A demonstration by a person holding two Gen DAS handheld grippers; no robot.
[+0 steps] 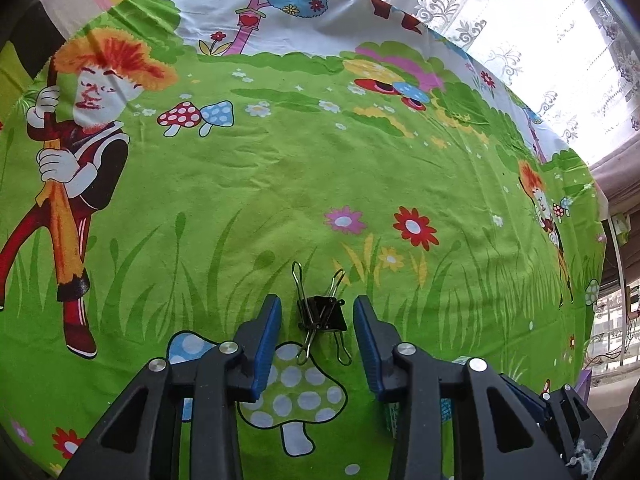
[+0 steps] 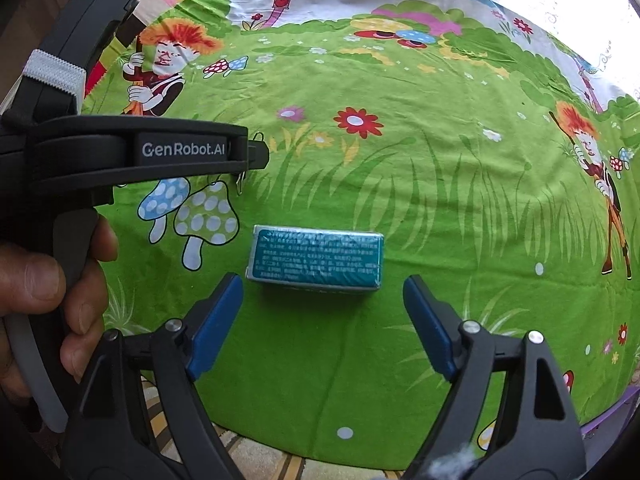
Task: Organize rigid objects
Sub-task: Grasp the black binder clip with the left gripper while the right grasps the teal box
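both grippers, left gripper (image 1: 317,312) and right gripper (image 2: 322,292), tilt steeply down, jaws apart.

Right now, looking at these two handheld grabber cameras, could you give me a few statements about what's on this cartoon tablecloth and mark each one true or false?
1. A black binder clip lies between the fingers of the left gripper, not touched by them. True.
2. The right gripper is clamped on the teal box. False: its jaws stand wide, apart from the box, which lies flat on the tablecloth.
3. The binder clip's wire handles are missing. False: both thin wire handles show.
4. The teal box has small printed text on its top face. True.
5. A hand grips the handle of the left gripper, seen from the right wrist view. True.
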